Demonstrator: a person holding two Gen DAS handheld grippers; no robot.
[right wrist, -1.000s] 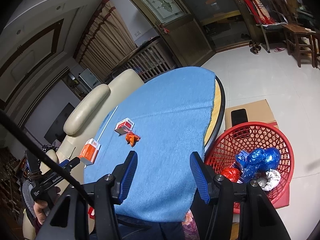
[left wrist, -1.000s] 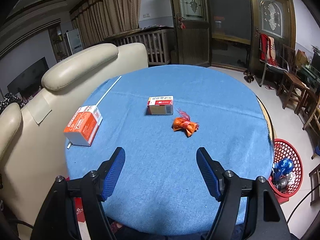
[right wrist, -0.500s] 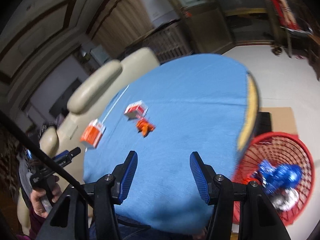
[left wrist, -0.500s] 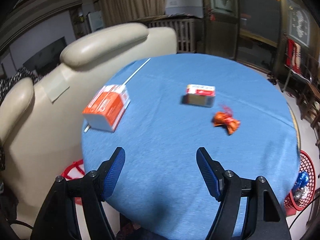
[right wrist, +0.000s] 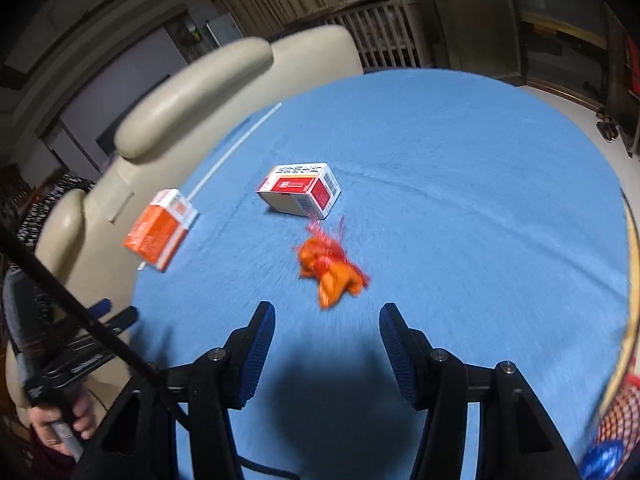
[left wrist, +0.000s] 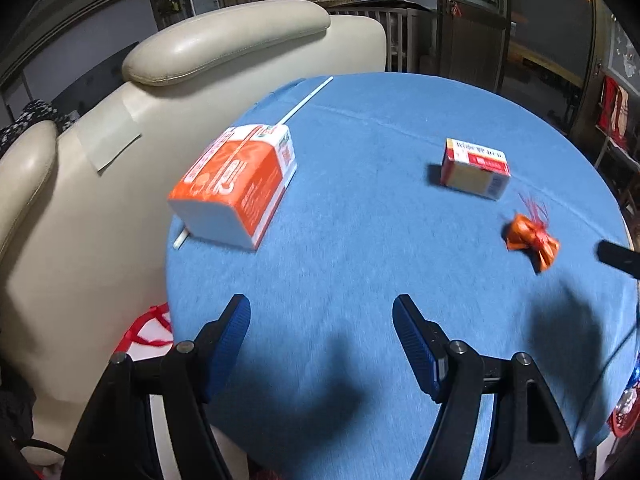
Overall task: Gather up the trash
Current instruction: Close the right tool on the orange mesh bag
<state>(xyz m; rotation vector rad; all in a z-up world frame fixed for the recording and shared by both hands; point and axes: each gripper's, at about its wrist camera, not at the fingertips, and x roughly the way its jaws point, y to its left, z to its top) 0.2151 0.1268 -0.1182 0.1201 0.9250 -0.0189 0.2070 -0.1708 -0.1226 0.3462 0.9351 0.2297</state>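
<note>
Both grippers have swung in over the table; the right gripper (right wrist: 327,334), open and empty, is lining up on the near orange wrapper (right wrist: 329,270), the left gripper (left wrist: 321,326), also open and empty, is facing the orange box (left wrist: 236,188) far left

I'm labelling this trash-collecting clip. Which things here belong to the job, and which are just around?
Job: orange carton, small red-and-white box, crumpled orange wrapper, white straw, red basket, left gripper, right gripper.

Around: cream sofa, blue tablecloth.

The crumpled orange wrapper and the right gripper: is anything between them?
No. Right wrist view: only bare blue tablecloth between crumpled orange wrapper and open right gripper.
</note>
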